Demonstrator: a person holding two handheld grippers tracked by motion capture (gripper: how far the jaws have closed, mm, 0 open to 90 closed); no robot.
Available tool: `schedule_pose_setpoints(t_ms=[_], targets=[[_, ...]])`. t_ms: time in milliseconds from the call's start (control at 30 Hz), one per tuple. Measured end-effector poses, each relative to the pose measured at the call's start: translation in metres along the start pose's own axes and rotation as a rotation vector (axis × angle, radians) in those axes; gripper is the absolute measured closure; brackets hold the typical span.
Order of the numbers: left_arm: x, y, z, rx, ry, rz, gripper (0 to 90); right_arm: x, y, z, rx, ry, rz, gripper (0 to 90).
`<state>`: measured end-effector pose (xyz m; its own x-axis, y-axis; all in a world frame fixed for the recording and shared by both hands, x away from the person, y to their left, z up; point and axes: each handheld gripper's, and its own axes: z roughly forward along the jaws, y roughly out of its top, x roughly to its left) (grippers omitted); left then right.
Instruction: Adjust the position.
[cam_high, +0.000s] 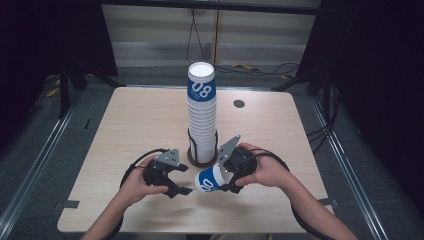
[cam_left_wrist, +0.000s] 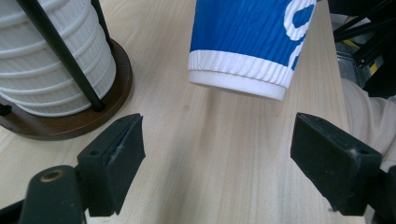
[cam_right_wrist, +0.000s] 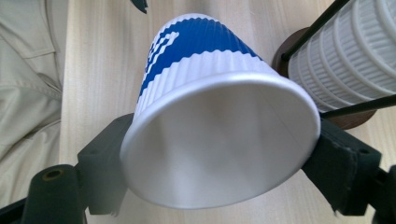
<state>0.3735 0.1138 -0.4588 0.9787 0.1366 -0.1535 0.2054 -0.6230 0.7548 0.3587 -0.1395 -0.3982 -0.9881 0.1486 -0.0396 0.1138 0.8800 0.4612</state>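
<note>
A tall stack of white ribbed paper cups (cam_high: 201, 117), topped by a blue cup marked 08, stands in a black wire holder on a round brown base (cam_high: 200, 161) at the table's middle. My right gripper (cam_high: 223, 178) is shut on a single blue and white cup (cam_high: 209, 180), held on its side just above the table. Both jaws press the cup's wide white end (cam_right_wrist: 219, 149). My left gripper (cam_high: 184, 179) is open, its jaws apart with nothing between them (cam_left_wrist: 217, 144). The cup's other end (cam_left_wrist: 240, 79) hangs just ahead of them, untouched.
The light wooden table (cam_high: 140, 125) has a small dark round cap (cam_high: 239, 103) at the back right. The stack and its wire holder (cam_left_wrist: 56, 60) stand close on the left gripper's far side. Cables lie on the floor behind the table.
</note>
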Motion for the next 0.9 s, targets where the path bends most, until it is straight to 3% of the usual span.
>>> schedule_pose_setpoints(t_ms=[233,900], targets=[[0.000,0.001,0.000,0.012,0.000,0.004,17.4,0.001,0.002,0.001,0.055,-0.002,0.001,16.8],[-0.004,0.005,0.008,0.000,-0.034,0.000,17.2,0.002,0.012,0.006,0.111,-0.007,-0.060,16.7]])
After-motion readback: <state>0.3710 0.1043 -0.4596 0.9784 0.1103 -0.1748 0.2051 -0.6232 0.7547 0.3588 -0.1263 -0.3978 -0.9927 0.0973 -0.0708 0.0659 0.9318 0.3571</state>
